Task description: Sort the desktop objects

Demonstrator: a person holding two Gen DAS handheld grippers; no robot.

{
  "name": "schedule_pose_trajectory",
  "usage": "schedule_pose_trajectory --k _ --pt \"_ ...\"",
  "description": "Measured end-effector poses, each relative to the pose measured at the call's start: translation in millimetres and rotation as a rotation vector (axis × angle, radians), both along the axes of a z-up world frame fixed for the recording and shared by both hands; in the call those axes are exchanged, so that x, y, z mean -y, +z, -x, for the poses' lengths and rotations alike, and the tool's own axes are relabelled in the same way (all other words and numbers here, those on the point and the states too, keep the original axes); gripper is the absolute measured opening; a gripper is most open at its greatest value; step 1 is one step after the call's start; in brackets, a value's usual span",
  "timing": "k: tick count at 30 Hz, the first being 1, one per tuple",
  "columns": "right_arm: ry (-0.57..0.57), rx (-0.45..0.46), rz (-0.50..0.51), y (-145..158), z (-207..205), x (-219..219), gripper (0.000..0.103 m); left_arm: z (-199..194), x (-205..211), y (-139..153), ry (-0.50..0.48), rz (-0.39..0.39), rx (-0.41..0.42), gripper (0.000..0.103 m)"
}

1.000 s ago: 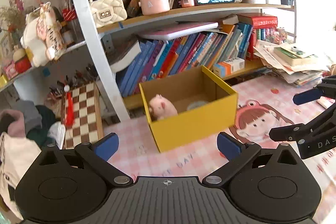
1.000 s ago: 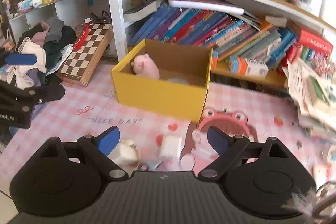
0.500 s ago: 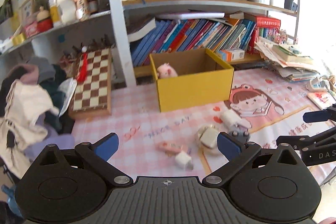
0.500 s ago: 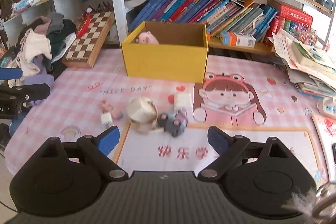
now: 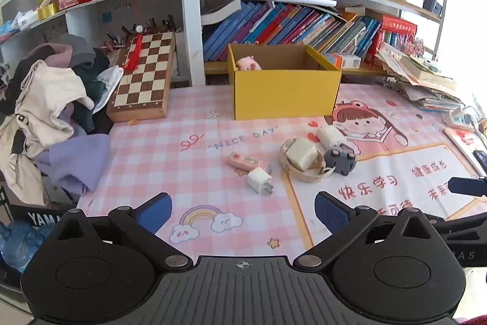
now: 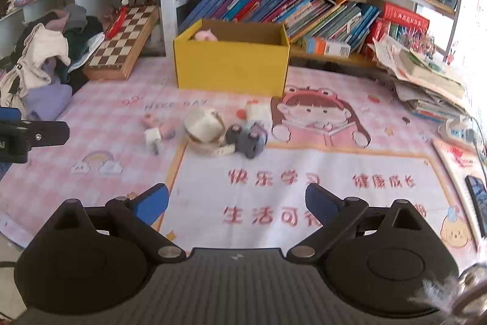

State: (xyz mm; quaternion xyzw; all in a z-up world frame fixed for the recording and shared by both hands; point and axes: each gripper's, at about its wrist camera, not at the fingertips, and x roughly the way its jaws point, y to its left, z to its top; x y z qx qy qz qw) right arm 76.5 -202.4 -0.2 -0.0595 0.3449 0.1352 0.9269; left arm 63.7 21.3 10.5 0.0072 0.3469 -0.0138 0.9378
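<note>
Far on the desk, a yellow box [image 5: 286, 93] holds a pink plush toy [image 5: 249, 63]. Nearer, a small basket [image 5: 304, 169] holds a white block [image 5: 300, 153], beside a charger [image 5: 258, 180]. Left gripper [image 5: 243, 209] stands apart, empty; right gripper [image 6: 237, 203] has just widened, empty.

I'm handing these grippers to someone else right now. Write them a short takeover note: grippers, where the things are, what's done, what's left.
Left gripper: open, empty, above the near mat.
Right gripper: open, empty, its jaws have just been opening; nothing between them.
Yellow box stands at the back of the mat; a pink plush is already inside.
Left on the mat, in a cluster before the box: white charger plug, pink eraser-like bar, small basket with a white block in it, grey toy car, another white block.
Left to do: probably move these into the box.
</note>
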Motion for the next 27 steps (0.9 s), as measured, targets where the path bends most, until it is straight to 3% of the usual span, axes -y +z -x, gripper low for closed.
schedule_pose_trajectory --k 9,14,27 --pt "0.003 -0.017 0.027 -6 11 -5 0.098 12 7 -19 -0.011 0.014 -0.044 0.101" --pt "-0.034 -0.033 0.045 -12 12 -3 0.099 16 19 -28 -0.049 -0.021 -0.069 0.101" --pt "-0.036 -0.073 0.056 -23 13 -2 0.101 16 27 -34 -0.061 -0.035 -0.090 0.101"
